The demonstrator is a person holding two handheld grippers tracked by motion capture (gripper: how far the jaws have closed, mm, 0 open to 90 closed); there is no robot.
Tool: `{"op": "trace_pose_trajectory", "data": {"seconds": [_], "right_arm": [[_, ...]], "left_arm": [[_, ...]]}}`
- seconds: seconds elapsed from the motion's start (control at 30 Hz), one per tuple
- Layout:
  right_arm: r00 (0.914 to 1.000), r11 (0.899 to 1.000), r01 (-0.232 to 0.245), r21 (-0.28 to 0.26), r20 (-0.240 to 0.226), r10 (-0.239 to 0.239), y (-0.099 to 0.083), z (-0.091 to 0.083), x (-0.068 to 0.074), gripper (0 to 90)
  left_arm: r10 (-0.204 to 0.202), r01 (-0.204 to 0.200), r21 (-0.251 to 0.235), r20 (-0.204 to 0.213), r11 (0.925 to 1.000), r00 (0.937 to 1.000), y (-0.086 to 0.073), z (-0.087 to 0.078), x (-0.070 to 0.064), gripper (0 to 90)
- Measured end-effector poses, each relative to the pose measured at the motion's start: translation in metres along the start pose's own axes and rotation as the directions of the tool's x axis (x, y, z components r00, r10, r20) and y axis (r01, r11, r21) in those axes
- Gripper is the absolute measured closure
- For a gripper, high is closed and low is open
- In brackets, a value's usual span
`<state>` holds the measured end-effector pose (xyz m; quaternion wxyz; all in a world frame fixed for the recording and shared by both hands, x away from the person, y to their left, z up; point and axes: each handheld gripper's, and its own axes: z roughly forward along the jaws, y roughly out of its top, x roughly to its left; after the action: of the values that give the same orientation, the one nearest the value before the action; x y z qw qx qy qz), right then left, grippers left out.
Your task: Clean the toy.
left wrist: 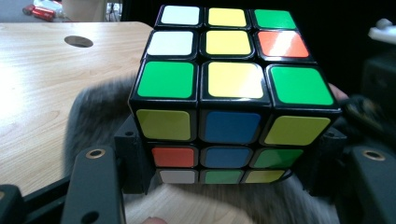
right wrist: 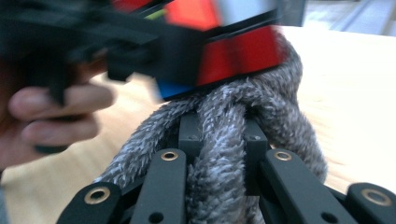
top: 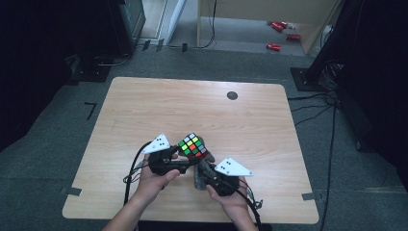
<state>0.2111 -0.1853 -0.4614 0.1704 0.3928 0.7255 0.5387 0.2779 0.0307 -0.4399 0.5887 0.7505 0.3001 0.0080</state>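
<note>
Nearest the person, the right gripper (top: 204,169) pinches a grey fuzzy cloth (right wrist: 219,140) between its 2 jaws, and the left gripper (top: 185,163) clamps the lower layers of a 3-layer puzzle cube (left wrist: 229,102) from both sides. The cube is held above the surface (top: 144,106), and the cloth lies directly beneath it, touching its underside. The coming wipe turns on that relation: the cloth works upward against the cube.
</note>
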Motion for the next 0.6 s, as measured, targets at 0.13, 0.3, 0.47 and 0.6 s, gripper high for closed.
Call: {"op": "trace_pose_trajectory", "data": {"seconds": [0.13,0.3,0.47,0.6], "right_arm": [[0.9976,0.999,0.048,0.003,-0.049,-0.048,-0.002,0.004,0.010,76.9],[0.9996,0.998,-0.017,-0.056,0.019,0.018,0.005,-0.007,-0.007,76.9],[0.9993,0.998,-0.037,-0.060,-0.003,0.037,0.002,-0.006,-0.006,76.9],[0.9989,0.999,0.027,-0.017,-0.038,-0.028,-0.002,0.003,0.007,76.6]], "left_arm": [[-0.014,0.014,-0.014,0.002,0.9998,0.9999,0.001,-0.004,0.004,34.9],[-0.025,0.025,-0.021,0.029,0.9995,0.9993,0.001,-0.004,0.005,34.9],[-0.026,0.027,-0.007,0.033,0.9996,0.9991,0.000,-0.001,0.003,34.9],[-0.025,0.025,-0.001,0.030,0.9997,0.9992,0.000,-0.001,0.004,34.9]]}}
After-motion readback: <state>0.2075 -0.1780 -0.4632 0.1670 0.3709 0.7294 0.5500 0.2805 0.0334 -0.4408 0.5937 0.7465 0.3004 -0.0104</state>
